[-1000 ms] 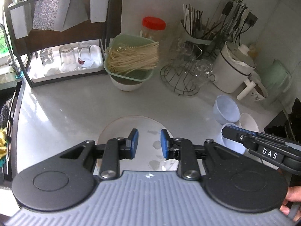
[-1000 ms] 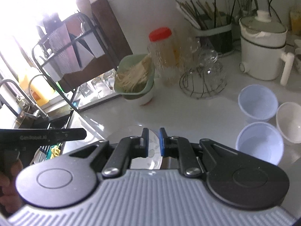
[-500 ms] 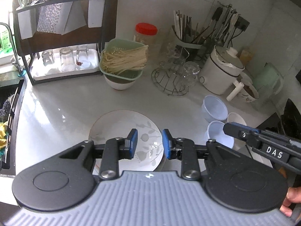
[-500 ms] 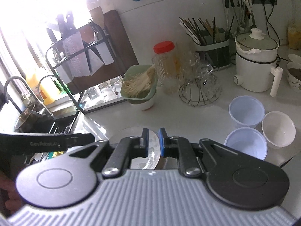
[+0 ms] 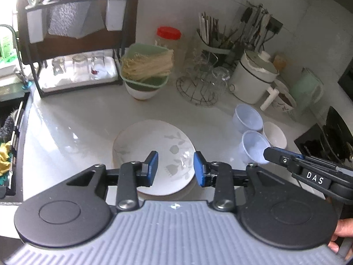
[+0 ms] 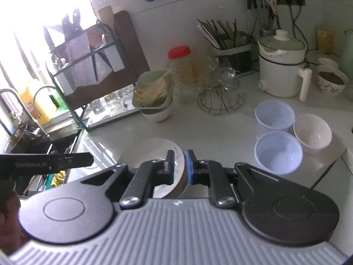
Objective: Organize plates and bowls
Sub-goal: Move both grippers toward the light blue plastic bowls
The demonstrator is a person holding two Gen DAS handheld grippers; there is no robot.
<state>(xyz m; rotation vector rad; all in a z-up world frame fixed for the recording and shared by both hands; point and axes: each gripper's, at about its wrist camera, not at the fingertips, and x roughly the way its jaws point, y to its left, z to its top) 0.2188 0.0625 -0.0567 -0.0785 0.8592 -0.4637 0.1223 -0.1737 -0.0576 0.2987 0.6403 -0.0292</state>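
A white plate with a grey leaf print (image 5: 154,145) lies flat on the white counter, and the rim of something beneath it shows at its near edge. My left gripper (image 5: 175,165) hovers over its near side. Its jaws are opening, and only the plate below shows through the gap. My right gripper (image 6: 179,165) is shut with nothing in it, just right of the plate (image 6: 154,148). Two pale blue bowls (image 6: 274,116) (image 6: 278,152) and a white bowl (image 6: 312,131) stand upright to the right. In the left wrist view the right gripper (image 5: 268,152) reaches over the nearer blue bowl (image 5: 253,145).
At the back stand a green basket of dry noodles (image 5: 146,68), a red-lidded jar (image 5: 168,37), a wire glass stand (image 5: 199,88), a utensil holder (image 6: 231,46) and a white electric pot (image 5: 253,81). A black rack with glasses (image 5: 77,66) and the sink (image 6: 39,137) are left.
Both grippers have drawn back toward the near side, so the whole plate and all three bowls now show. The left jaws have widened; the right stays shut.
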